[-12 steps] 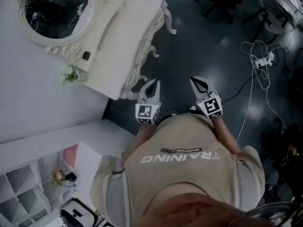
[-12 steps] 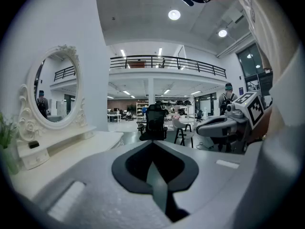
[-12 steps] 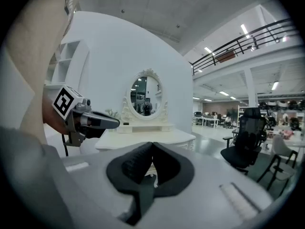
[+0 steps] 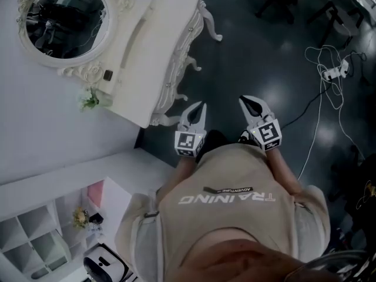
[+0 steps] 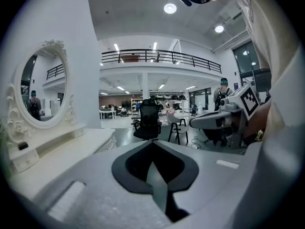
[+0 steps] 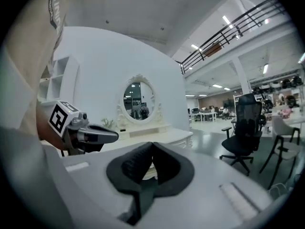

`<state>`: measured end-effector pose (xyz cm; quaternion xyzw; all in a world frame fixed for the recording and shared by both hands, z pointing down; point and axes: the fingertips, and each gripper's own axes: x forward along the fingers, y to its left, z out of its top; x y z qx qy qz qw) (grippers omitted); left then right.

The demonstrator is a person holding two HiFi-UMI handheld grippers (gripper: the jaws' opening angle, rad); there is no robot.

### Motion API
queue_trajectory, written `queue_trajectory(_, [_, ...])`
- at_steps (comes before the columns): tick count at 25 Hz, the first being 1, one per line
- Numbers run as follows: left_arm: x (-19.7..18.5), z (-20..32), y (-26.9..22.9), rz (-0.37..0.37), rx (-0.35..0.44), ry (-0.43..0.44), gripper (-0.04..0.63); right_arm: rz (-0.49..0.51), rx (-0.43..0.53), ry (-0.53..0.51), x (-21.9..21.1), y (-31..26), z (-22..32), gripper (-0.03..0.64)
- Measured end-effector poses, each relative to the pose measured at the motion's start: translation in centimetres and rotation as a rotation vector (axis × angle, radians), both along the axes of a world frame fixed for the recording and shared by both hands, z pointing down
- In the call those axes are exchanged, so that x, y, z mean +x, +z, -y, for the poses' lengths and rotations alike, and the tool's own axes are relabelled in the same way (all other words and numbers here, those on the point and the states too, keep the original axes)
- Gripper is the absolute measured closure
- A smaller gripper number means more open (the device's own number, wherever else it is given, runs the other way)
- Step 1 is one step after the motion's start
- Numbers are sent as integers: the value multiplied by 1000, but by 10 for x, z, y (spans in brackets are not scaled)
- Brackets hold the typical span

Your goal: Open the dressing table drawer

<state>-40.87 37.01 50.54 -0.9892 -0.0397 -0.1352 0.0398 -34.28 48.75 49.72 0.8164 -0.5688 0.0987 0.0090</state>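
Observation:
The white dressing table (image 4: 158, 40) with its oval mirror (image 4: 64, 19) stands at the upper left of the head view. Its carved drawer front (image 4: 178, 60) faces the dark floor. My left gripper (image 4: 201, 106) hovers just off the table's near corner, shut and empty. My right gripper (image 4: 247, 100) is level with it further right, also shut and empty. In the left gripper view the left gripper (image 5: 152, 142) shows meeting jaws, with the table (image 5: 66, 149) at the left. In the right gripper view the right gripper (image 6: 151, 144) points toward the table (image 6: 167, 136) and mirror (image 6: 138, 100).
Black office chairs (image 4: 270, 2) stand beyond the table. A cable with a power strip (image 4: 332, 72) lies on the floor at the right. A white shelf unit (image 4: 35, 242) sits at the lower left. A small plant (image 4: 88, 100) is beside the table.
The left gripper has drifted slightly right toward the right gripper. Both stay shut and clear of the table. The head view has shifted a little.

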Motion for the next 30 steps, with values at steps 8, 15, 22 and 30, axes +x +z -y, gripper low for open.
queue_trajectory(8, [26, 17, -1, 25, 50, 15, 589, -38, -66, -46, 30, 11, 38, 614])
queue_trajectory(15, [46, 73, 17, 2, -27, -6, 589, 0, -67, -42, 46, 12, 92, 614])
queue_trajectory(22, [94, 156, -8, -63, -41, -11, 589, -50, -53, 20, 87, -25, 162, 614])
queue_trajectory(30, [121, 205, 11, -49, -55, 5, 589, -14, -78, 53, 100, -19, 199, 614])
